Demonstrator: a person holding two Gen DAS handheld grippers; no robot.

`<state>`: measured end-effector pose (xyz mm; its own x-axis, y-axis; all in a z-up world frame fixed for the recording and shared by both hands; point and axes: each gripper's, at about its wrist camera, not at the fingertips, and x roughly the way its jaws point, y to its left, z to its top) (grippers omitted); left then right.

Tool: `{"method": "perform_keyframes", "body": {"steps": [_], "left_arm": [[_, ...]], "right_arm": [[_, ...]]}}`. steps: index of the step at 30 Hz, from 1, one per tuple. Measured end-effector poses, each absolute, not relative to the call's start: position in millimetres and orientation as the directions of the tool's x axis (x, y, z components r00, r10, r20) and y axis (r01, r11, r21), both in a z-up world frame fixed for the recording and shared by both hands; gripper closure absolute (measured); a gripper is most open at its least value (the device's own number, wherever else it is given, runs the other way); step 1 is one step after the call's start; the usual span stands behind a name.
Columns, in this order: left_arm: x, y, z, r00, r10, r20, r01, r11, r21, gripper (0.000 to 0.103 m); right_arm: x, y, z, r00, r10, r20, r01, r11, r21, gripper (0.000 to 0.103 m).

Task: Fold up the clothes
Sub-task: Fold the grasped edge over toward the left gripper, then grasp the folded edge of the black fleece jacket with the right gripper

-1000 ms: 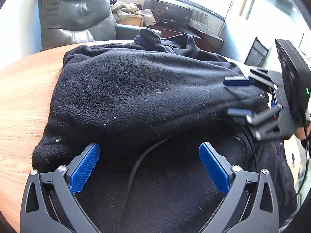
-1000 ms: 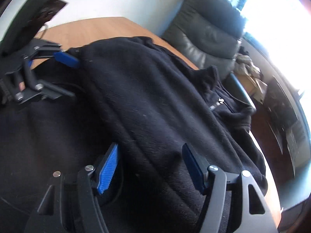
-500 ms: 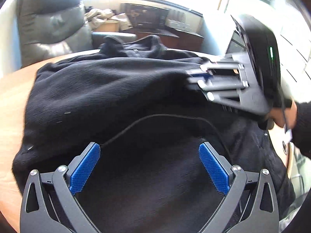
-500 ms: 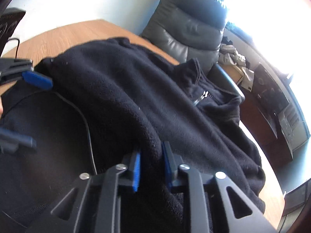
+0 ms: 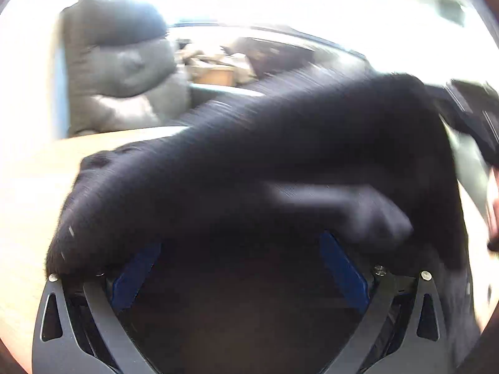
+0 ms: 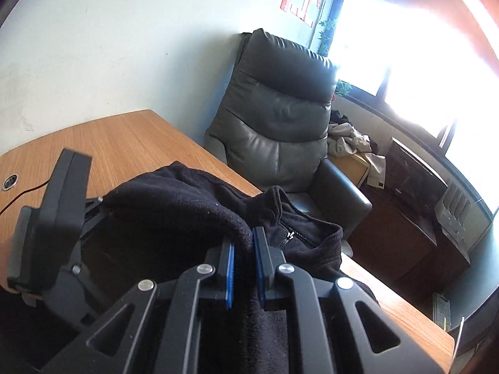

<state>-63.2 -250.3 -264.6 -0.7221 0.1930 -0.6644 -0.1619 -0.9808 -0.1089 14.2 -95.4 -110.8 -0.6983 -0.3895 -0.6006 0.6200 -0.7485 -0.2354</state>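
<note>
**Fleece jacket pinched by the right gripper over the wooden counter**

Fleece jacket [image 6: 174, 212], black with a zipped collar, is seen draped over the wooden counter [image 6: 124, 143], with a ridge of its fabric raised off the surface. That ridge is clamped by the right gripper [image 6: 244, 268]: its blue-padded fingers [image 6: 230, 275] are drawn nearly together, with only the thickness of the fleece between them. The collar and zipper are seen just beyond the fingertips, toward the far counter edge.

The left gripper [image 5: 240, 268] is shown in its own blurred view with its fingers [image 5: 341, 269] spread wide apart; fleece [image 5: 249, 168] is heaped across and above them, and nothing is seen pinched between them. In the right wrist view the left gripper [image 6: 62, 233] is seen at the left, its tip buried in the edge of the jacket.

A grey leather armchair [image 6: 280, 118] is set against the wall just past the counter. A dark cabinet [image 6: 414, 218] is placed under the bright window, with crumpled cloth [image 6: 352, 143] piled beside it. A cable grommet [image 6: 10, 181] is set in the counter near the left edge.
</note>
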Motion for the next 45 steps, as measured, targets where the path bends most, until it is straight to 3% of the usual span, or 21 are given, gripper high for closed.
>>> {"method": "perform_keyframes", "body": {"steps": [4, 13, 14, 18, 21, 26, 29, 32, 35, 38, 41, 45], "left_arm": [[-94.1, -273.7, -280.2, -0.679, 0.106, -0.726, -0.066, -0.994, -0.084, 0.001], [-85.5, -287.7, -291.5, -0.611, 0.037, -0.791, -0.089, -0.996, 0.023, 0.007], [-83.2, -287.6, -290.3, -0.608, 0.043, -0.793, -0.098, -0.995, 0.021, 0.006], [-71.0, -291.1, -281.1, -0.579, 0.146, -0.802, -0.185, -0.982, -0.044, 0.002], [-53.0, -301.5, -267.0, -0.574, 0.206, -0.792, -0.238, -0.968, -0.08, 0.001], [-44.3, -320.7, -263.3, -0.573, 0.199, -0.795, -0.255, -0.965, -0.057, 0.0], [-44.2, -323.6, -266.4, -0.566, 0.192, -0.802, -0.268, -0.962, -0.041, 0.0], [-44.0, -326.5, -269.5, -0.559, 0.184, -0.809, -0.282, -0.959, -0.024, 0.0], [-41.2, -328.0, -272.1, -0.563, 0.18, -0.807, -0.292, -0.956, -0.01, 0.0], [-40.7, -331.9, -275.3, -0.561, 0.172, -0.81, -0.29, -0.957, -0.003, 0.0], [-39.1, -333.3, -277.0, -0.569, 0.157, -0.807, -0.297, -0.955, 0.023, 0.0], [-35.6, -339.2, -274.1, -0.584, 0.173, -0.793, -0.294, -0.956, 0.008, 0.001]], "right_arm": [[17.0, -102.1, -118.6, -0.678, -0.395, -0.62, 0.638, -0.736, -0.229, 0.092], [21.2, -110.2, -139.6, -0.64, -0.402, -0.655, 0.642, -0.749, -0.167, 0.092], [20.1, -106.9, -144.0, -0.627, -0.402, -0.667, 0.636, -0.759, -0.141, 0.088], [22.3, -80.8, -166.0, -0.533, -0.411, -0.74, 0.58, -0.814, 0.035, 0.056], [43.9, -47.7, -163.1, -0.531, -0.449, -0.719, 0.521, -0.842, 0.141, 0.035], [68.1, 34.1, -146.8, -0.607, -0.438, -0.662, 0.391, -0.891, 0.231, 0.026], [49.9, 76.6, -156.3, -0.603, -0.375, -0.705, 0.282, -0.926, 0.251, 0.025], [25.1, 94.5, -177.5, -0.54, -0.4, -0.741, 0.238, -0.917, 0.321, 0.027], [5.9, 89.3, -205.6, -0.435, -0.398, -0.808, 0.242, -0.916, 0.321, 0.056], [6.8, 82.9, -212.1, -0.425, -0.367, -0.827, 0.261, -0.925, 0.276, 0.066], [8.6, 84.9, -202.8, -0.458, -0.365, -0.81, 0.253, -0.928, 0.275, 0.088], [10.1, 68.9, -150.0, -0.569, -0.402, -0.717, 0.351, -0.908, 0.23, 0.091]]}}
